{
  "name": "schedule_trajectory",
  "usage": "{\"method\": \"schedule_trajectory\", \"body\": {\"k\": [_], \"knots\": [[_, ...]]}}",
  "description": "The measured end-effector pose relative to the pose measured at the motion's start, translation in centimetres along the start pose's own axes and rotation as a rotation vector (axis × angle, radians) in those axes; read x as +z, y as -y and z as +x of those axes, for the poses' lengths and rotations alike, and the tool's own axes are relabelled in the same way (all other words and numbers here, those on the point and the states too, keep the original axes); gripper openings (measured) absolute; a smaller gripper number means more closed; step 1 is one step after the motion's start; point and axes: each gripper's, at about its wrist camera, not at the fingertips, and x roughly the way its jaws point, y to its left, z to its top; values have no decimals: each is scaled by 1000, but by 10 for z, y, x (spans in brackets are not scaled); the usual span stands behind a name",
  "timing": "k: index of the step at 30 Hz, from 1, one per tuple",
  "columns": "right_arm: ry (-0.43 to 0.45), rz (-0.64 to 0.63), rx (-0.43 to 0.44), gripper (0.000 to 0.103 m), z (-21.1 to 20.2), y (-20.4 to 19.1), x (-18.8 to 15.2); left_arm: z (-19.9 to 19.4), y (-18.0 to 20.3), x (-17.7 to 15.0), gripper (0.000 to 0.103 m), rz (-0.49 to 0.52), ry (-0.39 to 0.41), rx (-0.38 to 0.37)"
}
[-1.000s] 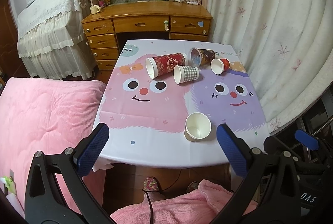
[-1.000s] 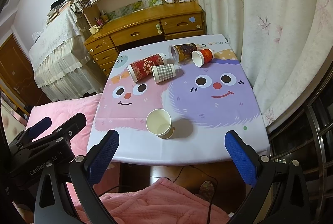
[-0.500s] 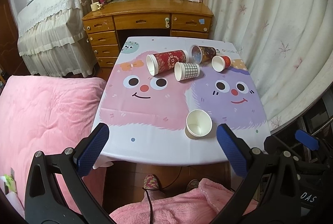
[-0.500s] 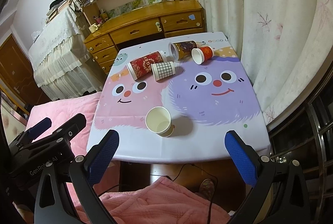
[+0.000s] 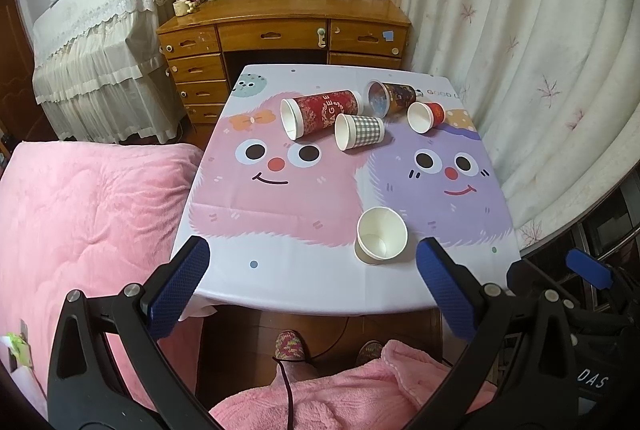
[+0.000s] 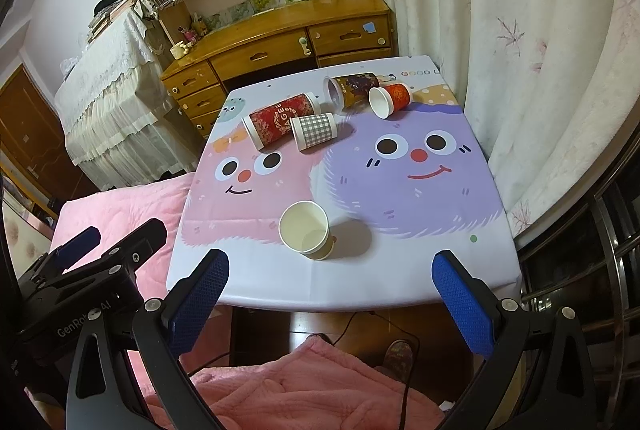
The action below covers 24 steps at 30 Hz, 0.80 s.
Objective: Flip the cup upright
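Right wrist view alone shows the cup's (image 6: 306,232) yellow side (upright).

1 upright white cup (image 5: 381,236), 4 toppled cups (image 5: 359,131)

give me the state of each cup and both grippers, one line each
white cup: upright, mouth up, near table edge
red tall cup: on its side
plaid cup: on its side, against the red tall cup
dark cup: on its side
small red cup: on its side
left gripper: jaws open, empty
right gripper: jaws open, empty
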Motion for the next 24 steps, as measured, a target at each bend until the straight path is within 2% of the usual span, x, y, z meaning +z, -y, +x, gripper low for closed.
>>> {"method": "schedule_trajectory", "body": {"k": [24], "knots": [[-3, 3, -1, 103, 1, 0, 7, 7, 2, 7, 102, 7, -6, -2]]}}
